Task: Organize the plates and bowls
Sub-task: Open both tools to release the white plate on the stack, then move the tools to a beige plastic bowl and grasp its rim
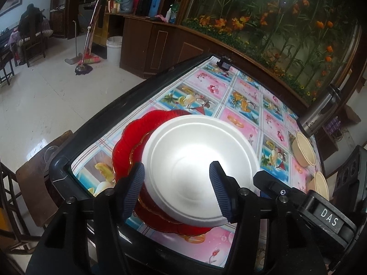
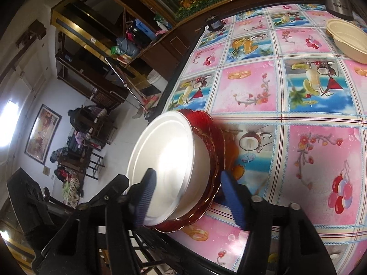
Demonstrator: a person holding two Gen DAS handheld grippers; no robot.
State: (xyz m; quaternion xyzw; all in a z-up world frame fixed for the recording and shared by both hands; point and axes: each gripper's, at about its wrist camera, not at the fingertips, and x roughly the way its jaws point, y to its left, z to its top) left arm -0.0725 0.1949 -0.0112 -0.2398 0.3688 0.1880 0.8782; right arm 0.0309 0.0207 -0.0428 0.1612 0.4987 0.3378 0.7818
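The left gripper (image 1: 176, 188) has its jaws spread wide, one pad to each side of the white bowl (image 1: 197, 160), over its near rim; whether either pad touches the bowl cannot be told. The bowl sits on stacked red plates (image 1: 128, 142) close to the table's dark edge (image 1: 91, 126), which runs just left of and under the gripper.

The right gripper (image 2: 192, 197) is likewise parted around the bowl (image 2: 165, 167) and plates (image 2: 215, 142), one finger over the bowl's inside, the other outside the plates' rim.

Ahead and to the right, the tablecloth (image 2: 286, 96) lies bare as far as the tan bowls (image 1: 302, 149) near a steel kettle (image 1: 321, 112) at the far corner.
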